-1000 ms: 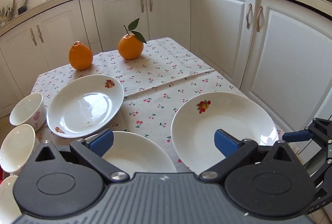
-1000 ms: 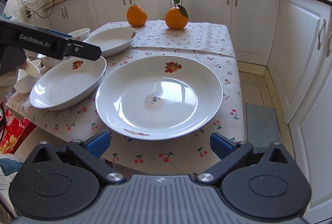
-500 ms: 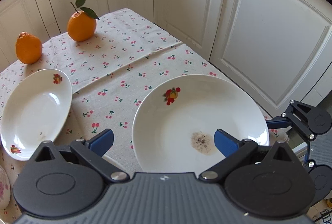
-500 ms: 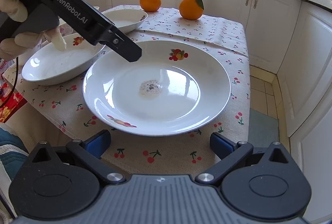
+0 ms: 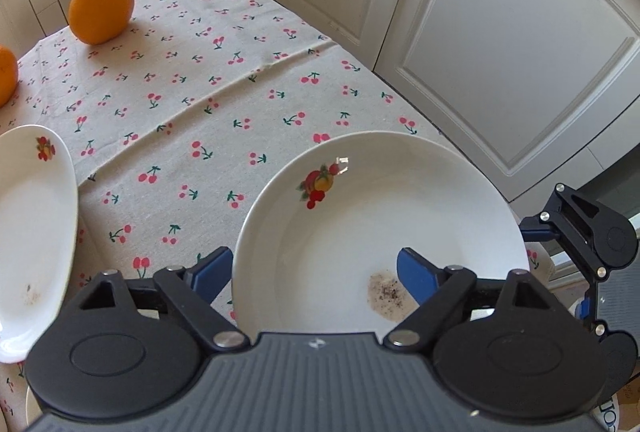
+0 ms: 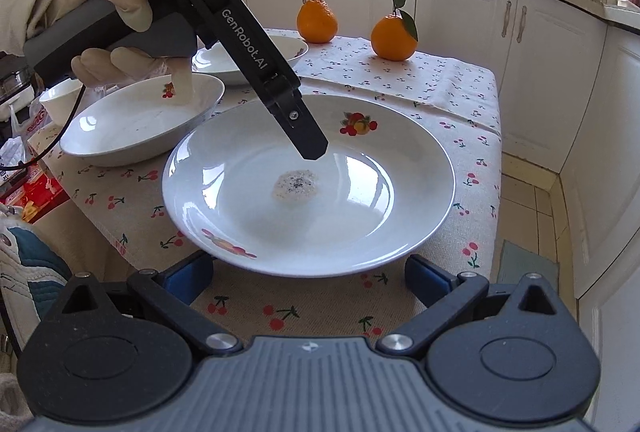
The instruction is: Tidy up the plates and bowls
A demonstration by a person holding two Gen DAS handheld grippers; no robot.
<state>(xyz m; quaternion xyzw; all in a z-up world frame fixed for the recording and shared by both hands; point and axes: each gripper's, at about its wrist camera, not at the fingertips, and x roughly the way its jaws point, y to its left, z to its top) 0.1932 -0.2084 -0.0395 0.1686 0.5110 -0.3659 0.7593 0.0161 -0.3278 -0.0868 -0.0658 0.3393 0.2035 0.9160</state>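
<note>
At lower centre of the left wrist view, the left gripper [image 5: 310, 272] straddles the big plate's [image 5: 380, 224] near-left rim, jaws just narrowing but not yet pinching; the right gripper [image 6: 308, 274] waits open beneath its near edge.

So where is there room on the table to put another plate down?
The bare cloth between the leafy orange, the big plate and the table's cabinet-side edge is free. The other side is crowded: two deep dishes and a small bowl sit close together.
</note>
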